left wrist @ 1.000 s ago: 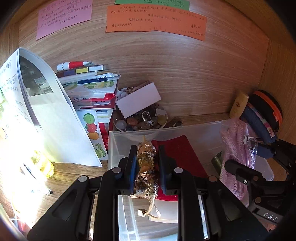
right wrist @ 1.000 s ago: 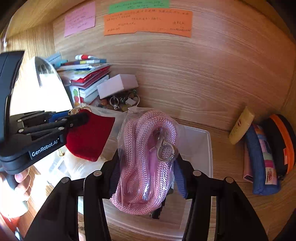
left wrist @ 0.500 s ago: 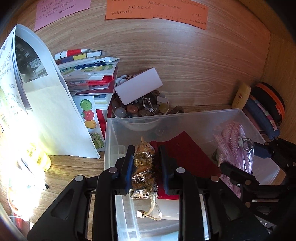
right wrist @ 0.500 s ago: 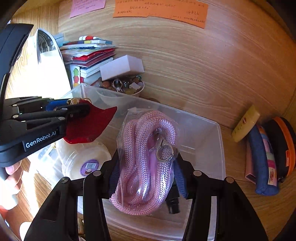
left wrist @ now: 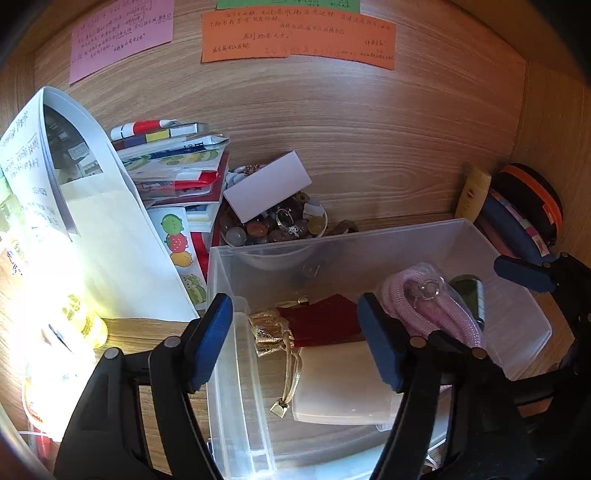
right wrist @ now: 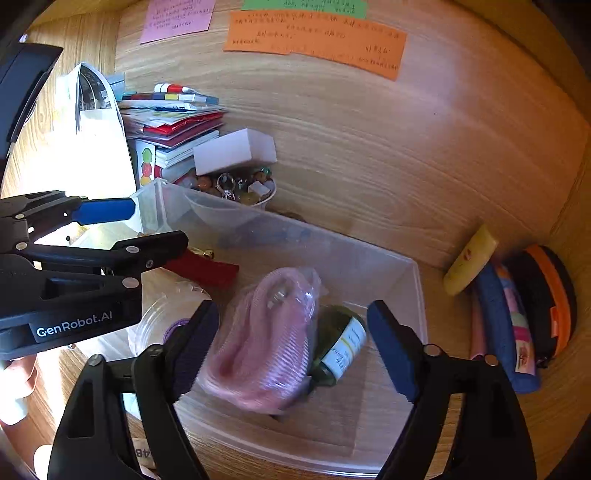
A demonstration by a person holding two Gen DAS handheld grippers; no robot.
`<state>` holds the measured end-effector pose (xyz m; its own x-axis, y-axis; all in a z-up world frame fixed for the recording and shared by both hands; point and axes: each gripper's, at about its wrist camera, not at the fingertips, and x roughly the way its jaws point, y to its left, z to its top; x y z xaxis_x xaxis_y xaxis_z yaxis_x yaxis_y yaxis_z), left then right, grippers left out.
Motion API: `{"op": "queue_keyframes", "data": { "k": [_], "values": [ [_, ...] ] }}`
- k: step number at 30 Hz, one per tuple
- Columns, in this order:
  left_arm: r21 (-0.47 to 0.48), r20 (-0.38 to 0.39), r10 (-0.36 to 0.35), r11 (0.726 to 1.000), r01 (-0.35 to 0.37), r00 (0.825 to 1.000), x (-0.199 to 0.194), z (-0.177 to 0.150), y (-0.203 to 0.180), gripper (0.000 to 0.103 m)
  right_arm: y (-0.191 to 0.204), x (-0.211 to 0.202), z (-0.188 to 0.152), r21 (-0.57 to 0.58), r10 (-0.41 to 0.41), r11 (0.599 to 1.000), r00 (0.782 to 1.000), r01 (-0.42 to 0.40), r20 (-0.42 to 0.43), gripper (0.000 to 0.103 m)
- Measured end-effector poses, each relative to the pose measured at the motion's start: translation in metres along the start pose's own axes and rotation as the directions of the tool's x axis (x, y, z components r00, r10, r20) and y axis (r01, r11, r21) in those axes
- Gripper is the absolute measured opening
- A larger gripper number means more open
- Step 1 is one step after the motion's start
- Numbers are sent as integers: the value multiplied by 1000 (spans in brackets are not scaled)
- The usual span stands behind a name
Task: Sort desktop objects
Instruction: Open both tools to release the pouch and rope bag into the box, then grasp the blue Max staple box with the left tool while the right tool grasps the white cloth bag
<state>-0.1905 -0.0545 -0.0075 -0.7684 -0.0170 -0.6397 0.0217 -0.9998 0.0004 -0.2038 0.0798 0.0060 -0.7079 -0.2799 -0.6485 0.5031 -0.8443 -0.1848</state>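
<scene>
Back wall point(left wrist: 369, 122): wood-grain panel, horizontal grain | Side wall point(left wrist: 554, 122): matching wood panel, meets back wall at right corner | Desk surface point(right wrist: 480, 424): same wood finish | Wall notes: pink note point(left wrist: 122, 37), orange note point(left wrist: 299, 37), green note point(right wrist: 303, 5) | Light: strong glare at left

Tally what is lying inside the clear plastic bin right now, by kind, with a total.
Inside the clear plastic bin:
Gold drawstring pouch: 1
Red pouch: 1
Bagged pink rope: 1
Dark green bottle: 1
White lidded tub: 1
Total: 5
Both the left gripper and the right gripper are open above it.
</scene>
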Motion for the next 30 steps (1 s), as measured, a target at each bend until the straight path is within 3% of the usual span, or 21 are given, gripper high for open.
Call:
{"op": "queue_keyframes", "data": {
  "k": [9,16,20,25,30],
  "values": [
    [-1,70,12,1000,-12,997,-25,7,1,92,-4,-8,5,15,41,999,999,-41,8,84],
    [-1,88,-30,1000,30,996,-54,12,3,92,-23,-30,14,76,53,996,999,-54,12,84],
    [-4,99,-21,1000,22,995,-73,8,11,96,-37,-52,9,112,73,991,997,-75,27,91],
    [-22,58,-33,999,35,998,-83,-5,30,97,-46,-73,-7,137,54,989,998,-57,25,96],
    [-24,-30,32,999,-32,999,-79,-30,53,97,-52,-86,-36,151,58,987,998,-58,4,96]
  ]
}}
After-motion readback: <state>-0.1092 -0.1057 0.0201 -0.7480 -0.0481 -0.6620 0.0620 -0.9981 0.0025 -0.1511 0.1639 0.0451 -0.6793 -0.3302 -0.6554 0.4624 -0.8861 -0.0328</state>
